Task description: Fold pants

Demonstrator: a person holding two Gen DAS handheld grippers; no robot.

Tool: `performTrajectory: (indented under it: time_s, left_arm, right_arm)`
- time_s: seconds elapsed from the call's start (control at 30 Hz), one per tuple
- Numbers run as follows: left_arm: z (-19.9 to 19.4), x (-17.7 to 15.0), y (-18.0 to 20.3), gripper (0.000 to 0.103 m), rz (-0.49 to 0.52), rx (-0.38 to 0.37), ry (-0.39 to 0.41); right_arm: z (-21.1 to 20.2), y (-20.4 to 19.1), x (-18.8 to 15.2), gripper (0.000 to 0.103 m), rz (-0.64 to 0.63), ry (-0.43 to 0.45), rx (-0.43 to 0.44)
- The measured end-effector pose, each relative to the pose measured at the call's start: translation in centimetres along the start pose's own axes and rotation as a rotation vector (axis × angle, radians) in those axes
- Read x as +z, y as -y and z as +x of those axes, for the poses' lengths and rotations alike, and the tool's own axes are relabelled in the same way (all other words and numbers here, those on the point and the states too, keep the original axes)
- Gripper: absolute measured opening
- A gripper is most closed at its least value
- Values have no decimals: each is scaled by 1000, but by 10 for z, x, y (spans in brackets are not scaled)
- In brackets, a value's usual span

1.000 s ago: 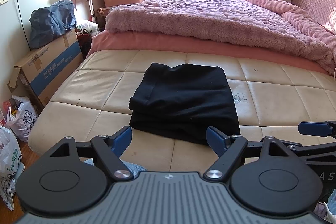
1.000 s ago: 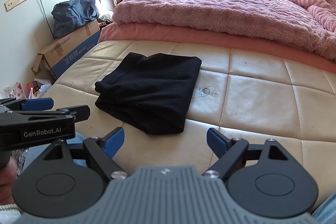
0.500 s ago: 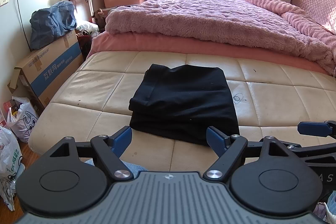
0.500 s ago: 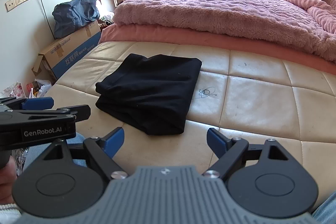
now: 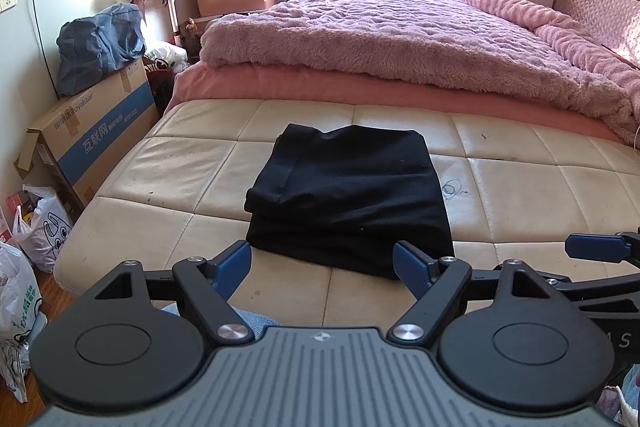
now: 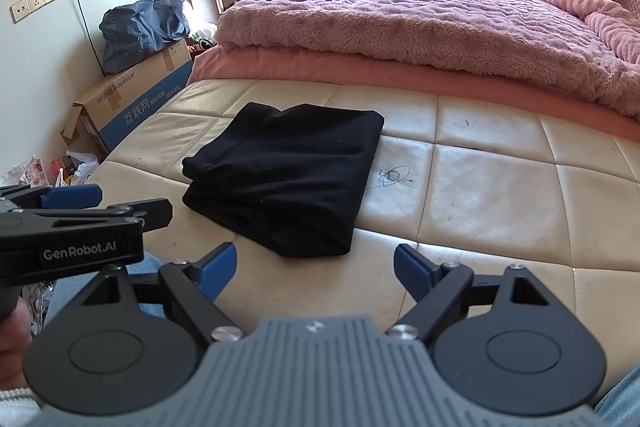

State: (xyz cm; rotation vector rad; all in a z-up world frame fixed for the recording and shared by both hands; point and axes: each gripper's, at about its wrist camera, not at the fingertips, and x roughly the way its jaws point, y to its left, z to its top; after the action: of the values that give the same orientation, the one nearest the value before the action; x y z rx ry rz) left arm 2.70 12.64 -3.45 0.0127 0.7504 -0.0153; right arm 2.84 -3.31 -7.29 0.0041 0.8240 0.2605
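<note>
on cream mattress [image 5: 168,183], folded black pants [image 5: 352,195]; right view alone shows left tongs [image 6: 80,205] sideways

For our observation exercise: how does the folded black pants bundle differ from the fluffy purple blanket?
The folded black pants bundle is smooth, compact and squared; the fluffy purple blanket is shaggy and spread wide. The pants lie on the cream quilted mattress, the blanket on a pink sheet. Both are untouched fabric.
</note>
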Motion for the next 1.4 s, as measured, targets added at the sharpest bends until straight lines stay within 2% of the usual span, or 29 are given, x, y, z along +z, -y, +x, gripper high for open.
performTrajectory:
  time_s: [0.63,1.4]
  left_arm:
    - [-7,4,4,94,15,-5,19]
    - [-5,3,-3,94,-40,-17,22]
  right_arm:
    - [-1,0,-1,82,1,3,-1]
    - [-2,-2,-1,82,-1,8,1]
